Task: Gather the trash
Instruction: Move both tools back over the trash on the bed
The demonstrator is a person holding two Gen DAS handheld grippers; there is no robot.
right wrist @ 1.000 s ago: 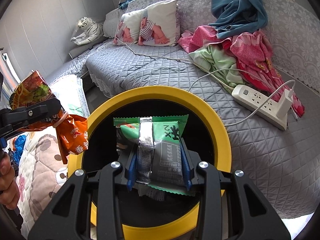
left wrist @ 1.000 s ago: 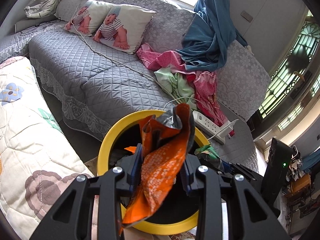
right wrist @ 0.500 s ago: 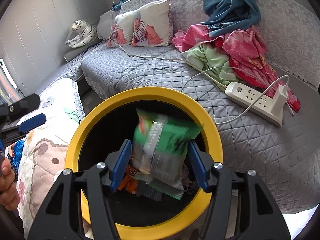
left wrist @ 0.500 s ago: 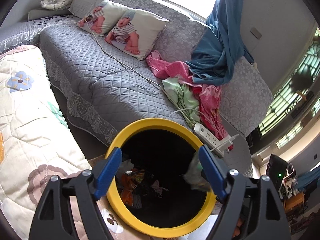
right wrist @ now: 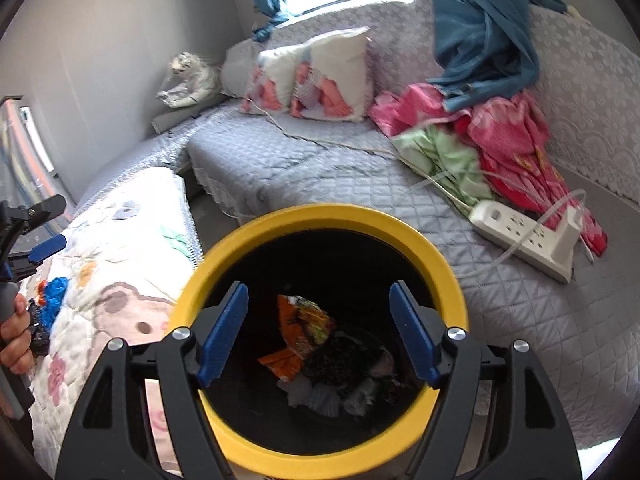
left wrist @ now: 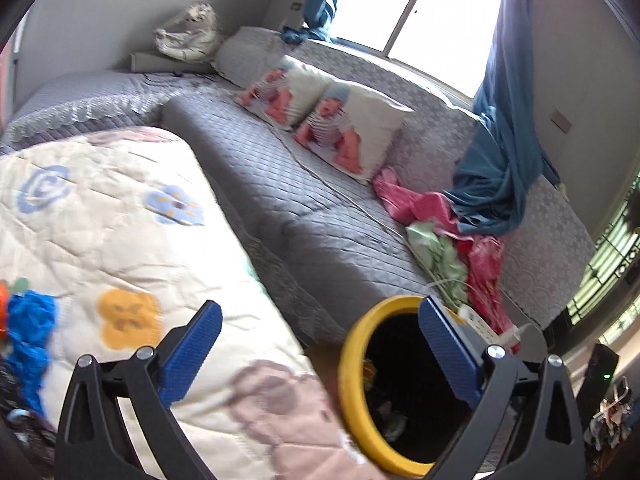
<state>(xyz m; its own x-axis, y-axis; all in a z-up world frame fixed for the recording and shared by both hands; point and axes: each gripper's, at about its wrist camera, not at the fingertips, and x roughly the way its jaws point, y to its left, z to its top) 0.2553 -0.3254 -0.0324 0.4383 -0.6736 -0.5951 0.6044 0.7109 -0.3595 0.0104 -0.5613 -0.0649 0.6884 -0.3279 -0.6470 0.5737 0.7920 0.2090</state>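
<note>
The right gripper [right wrist: 316, 336], jaws opening and empty, hangs over the bin [right wrist: 440, 264] where the orange wrapper [right wrist: 300, 328] lies, while the left gripper [left wrist: 316, 356], also opening and empty, faces the quilt [left wrist: 120, 240], whose blue scrap [left wrist: 28, 320] looks light, crinkly, best pinched mid-bunch.

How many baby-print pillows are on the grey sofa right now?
2. One baby-print pillow leans against the sofa backrest; the second pillow stands touching it, nearer the pink clothes.
</note>
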